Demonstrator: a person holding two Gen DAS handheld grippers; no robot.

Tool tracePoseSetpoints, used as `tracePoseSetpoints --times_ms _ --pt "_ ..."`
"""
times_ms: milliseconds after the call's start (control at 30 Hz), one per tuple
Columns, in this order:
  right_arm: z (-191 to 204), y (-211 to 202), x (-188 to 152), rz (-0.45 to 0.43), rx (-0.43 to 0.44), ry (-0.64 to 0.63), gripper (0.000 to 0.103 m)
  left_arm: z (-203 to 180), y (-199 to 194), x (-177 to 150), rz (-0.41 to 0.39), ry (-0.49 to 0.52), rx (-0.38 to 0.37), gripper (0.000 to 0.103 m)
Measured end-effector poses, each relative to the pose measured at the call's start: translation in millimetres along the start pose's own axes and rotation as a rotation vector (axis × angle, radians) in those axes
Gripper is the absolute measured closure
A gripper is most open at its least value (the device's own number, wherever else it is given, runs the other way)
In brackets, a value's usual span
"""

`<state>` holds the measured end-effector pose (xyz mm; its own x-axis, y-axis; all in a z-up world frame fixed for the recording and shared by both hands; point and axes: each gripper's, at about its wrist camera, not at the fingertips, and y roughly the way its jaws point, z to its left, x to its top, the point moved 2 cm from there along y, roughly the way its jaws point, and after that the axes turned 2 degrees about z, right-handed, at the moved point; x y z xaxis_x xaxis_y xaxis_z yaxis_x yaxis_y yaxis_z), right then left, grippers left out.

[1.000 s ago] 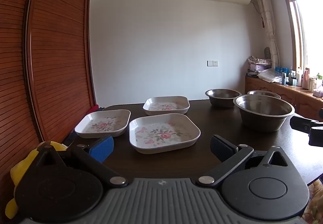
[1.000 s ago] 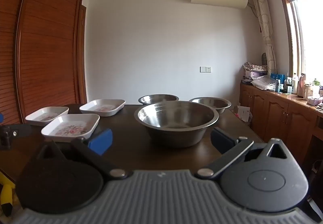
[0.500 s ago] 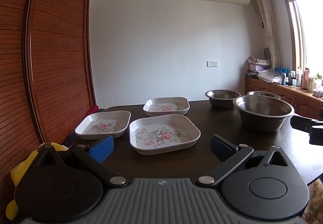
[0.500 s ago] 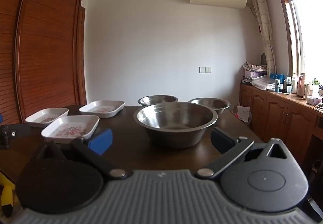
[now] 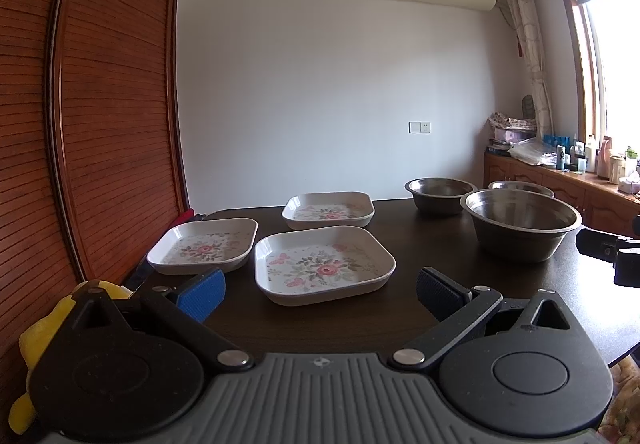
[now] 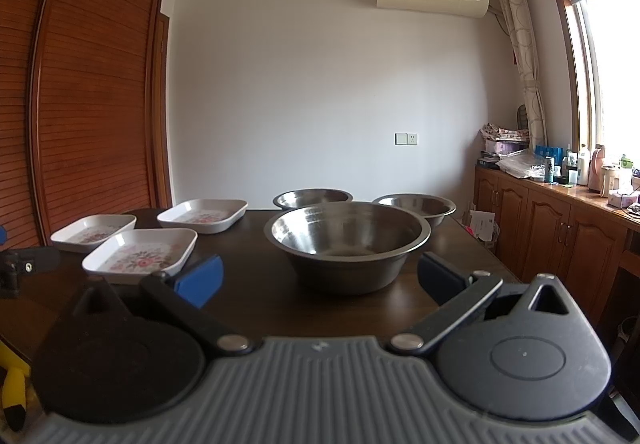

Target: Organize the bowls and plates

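Three white square floral plates lie apart on a dark table: a near one, a left one and a far one. Three steel bowls stand to the right: a large near one, and two smaller far ones. My left gripper is open and empty, just short of the near plate. My right gripper is open and empty, just short of the large bowl.
A wooden slatted wardrobe runs along the left. A wooden sideboard with bottles and clutter stands under the window at right. A yellow soft toy sits at the table's near left corner.
Both grippers have risen very slightly and edged toward the table. The plates and bowls have not moved.
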<state>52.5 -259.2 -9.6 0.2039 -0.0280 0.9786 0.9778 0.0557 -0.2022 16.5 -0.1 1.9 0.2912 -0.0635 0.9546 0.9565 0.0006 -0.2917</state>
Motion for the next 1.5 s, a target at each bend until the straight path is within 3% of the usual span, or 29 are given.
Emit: tracePoseSetpoints --times_ms 1500 --pt "-8.8 -3.3 -2.7 -0.001 -0.005 0.014 0.000 1.7 3.0 -8.7 0.002 -0.002 -0.011 0.000"
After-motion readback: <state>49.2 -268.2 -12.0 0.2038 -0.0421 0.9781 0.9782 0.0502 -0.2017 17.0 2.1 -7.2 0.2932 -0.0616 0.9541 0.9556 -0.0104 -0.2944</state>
